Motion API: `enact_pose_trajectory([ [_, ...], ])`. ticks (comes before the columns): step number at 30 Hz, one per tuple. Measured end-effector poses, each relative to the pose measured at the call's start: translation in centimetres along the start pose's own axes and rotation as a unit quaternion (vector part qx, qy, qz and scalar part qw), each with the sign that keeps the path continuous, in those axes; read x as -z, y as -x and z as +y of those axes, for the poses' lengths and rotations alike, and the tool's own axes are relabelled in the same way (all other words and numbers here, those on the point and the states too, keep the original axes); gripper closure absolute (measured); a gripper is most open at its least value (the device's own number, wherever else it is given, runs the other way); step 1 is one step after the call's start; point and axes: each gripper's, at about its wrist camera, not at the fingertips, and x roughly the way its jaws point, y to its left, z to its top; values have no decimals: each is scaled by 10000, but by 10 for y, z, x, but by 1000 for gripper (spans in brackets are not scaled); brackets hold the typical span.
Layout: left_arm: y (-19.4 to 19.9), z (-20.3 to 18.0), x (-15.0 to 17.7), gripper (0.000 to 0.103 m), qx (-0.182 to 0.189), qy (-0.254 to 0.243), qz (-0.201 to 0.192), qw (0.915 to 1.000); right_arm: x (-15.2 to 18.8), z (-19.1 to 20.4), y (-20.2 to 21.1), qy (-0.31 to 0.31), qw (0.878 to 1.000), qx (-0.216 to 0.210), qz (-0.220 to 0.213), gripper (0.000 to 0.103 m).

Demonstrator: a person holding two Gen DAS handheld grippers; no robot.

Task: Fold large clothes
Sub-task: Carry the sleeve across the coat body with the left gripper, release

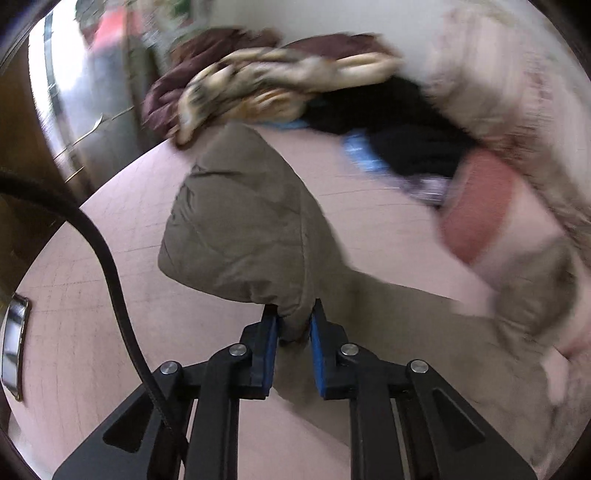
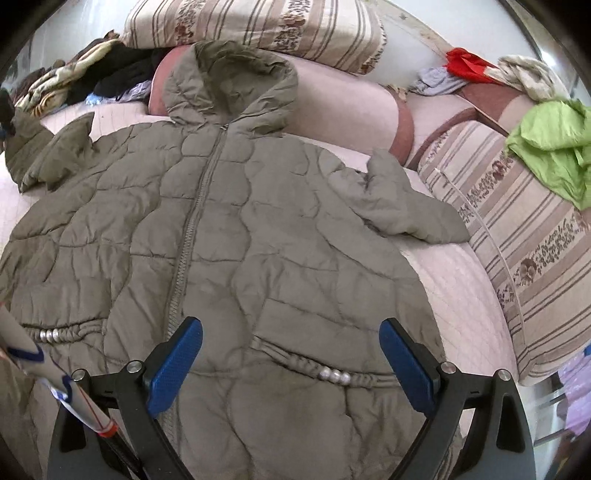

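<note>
An olive quilted hooded jacket (image 2: 229,240) lies front up, zipped, on a pale pink quilted bed (image 2: 465,295). Its hood (image 2: 232,81) rests against a pink bolster. The right sleeve (image 2: 402,199) is bent beside the body. My right gripper (image 2: 291,354) is open and empty, hovering over the jacket's lower front near the drawstring waist. My left gripper (image 1: 293,325) is shut on the cuff end of the jacket's left sleeve (image 1: 251,221), holding it lifted above the bed; this view is motion-blurred. That sleeve also shows in the right wrist view (image 2: 48,155).
Striped floral pillows (image 2: 524,251) lie along the bed's right side and at the back (image 2: 258,26). A green garment (image 2: 550,147) sits on the right pillow. A pile of patterned, black and maroon clothes (image 1: 295,85) lies at the bed's far end. A black cable (image 1: 110,266) hangs at left.
</note>
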Motion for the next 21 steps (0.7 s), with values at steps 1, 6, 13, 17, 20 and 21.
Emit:
enact_pose_trajectory([
  [1,9,-10,4,88,110,-68,-13,9999,2,-7,2,-81,10000,-18,6,5],
  [6,66,-91,45,89,847,-732,-60,9937,13,-40,13,-404,9991,-20,-80,5],
  [13,81,-175,143,99,1484,-1491,470,9765,29,-80,16,-783,9969,-50,9,5],
  [17,64,-200,192,99,1281,-1836,752,9717,36,-92,15,-878,9960,-153,74,5],
  [20,66,-200,221,94,1155,-2054,803,9685,34,-98,11,-969,9945,-380,148,5],
  [21,73,-196,230,90,1135,-2086,758,9684,31,-99,8,-1012,9932,-545,206,5],
])
